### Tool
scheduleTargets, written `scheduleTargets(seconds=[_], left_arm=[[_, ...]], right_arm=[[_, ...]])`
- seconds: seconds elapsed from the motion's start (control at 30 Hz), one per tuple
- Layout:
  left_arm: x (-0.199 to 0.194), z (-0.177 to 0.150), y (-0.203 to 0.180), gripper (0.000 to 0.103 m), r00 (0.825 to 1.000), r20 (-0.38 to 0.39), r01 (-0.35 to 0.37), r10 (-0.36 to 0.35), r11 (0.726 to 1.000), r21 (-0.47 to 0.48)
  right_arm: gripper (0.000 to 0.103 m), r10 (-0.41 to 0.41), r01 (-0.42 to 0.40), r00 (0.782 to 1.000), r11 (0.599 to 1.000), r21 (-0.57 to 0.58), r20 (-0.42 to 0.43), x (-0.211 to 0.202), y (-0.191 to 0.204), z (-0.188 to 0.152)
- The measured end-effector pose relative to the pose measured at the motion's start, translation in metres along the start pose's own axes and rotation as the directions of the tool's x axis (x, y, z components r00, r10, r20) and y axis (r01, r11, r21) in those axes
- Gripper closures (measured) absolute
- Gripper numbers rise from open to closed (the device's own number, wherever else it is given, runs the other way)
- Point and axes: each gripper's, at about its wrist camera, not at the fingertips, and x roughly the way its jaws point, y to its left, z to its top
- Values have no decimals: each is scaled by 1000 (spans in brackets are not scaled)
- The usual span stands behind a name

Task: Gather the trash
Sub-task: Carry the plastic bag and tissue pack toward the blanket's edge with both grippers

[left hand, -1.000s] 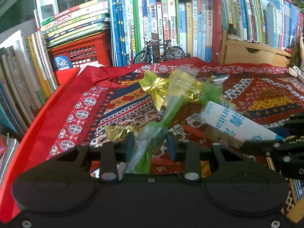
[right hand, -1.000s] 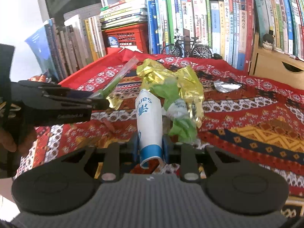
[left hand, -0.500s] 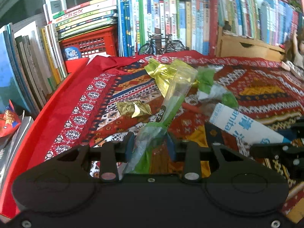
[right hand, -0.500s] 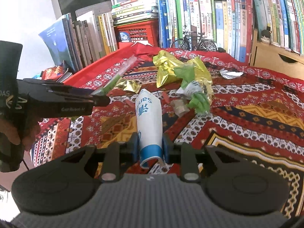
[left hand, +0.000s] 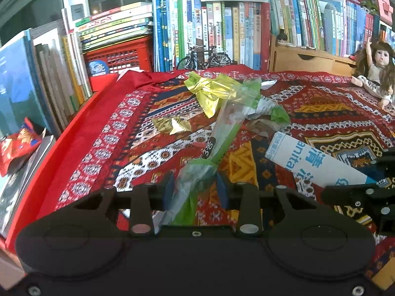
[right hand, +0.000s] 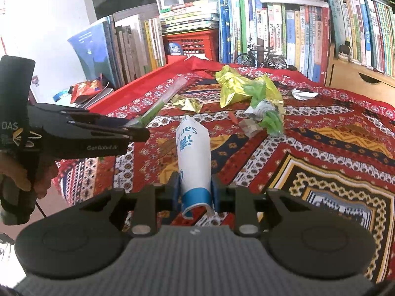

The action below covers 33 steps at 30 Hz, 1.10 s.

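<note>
Trash partly collected; left hand-held gripper (left hand: 195, 187) pinching clear green wrapper (left hand: 229, 123); right hand-held gripper (right hand: 195, 192) clamped on white paper tube (right hand: 193, 157); gold foil (right hand: 232, 88), green scraps (right hand: 269, 118) left on tabletop (right hand: 333, 153).

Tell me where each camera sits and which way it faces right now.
Left wrist: on the left tongs, looking along them, tilted down over the patterned cloth toward the books; its pads grip a clear-green wrapper; the right tongs' tip shows at right.
Right wrist: on the right tongs, same heading; its pads grip a white tube; the left tongs and a hand show at left.
Shared: both held items, gold foil, toy bicycle, red crate.
</note>
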Motion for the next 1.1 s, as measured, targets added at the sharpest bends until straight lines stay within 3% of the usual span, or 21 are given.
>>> scheduleTargets(seconds=[0.33, 1.1], left_arm=[[-38, -40, 9, 68, 999, -15, -39, 39, 999, -16], [-102, -123, 43, 68, 998, -57, -6, 4, 1000, -30]], right_arm=[[72, 23, -23, 1000, 1000, -13, -11, -16, 30, -24], [72, 25, -25, 1000, 999, -28, -14, -34, 107, -68]])
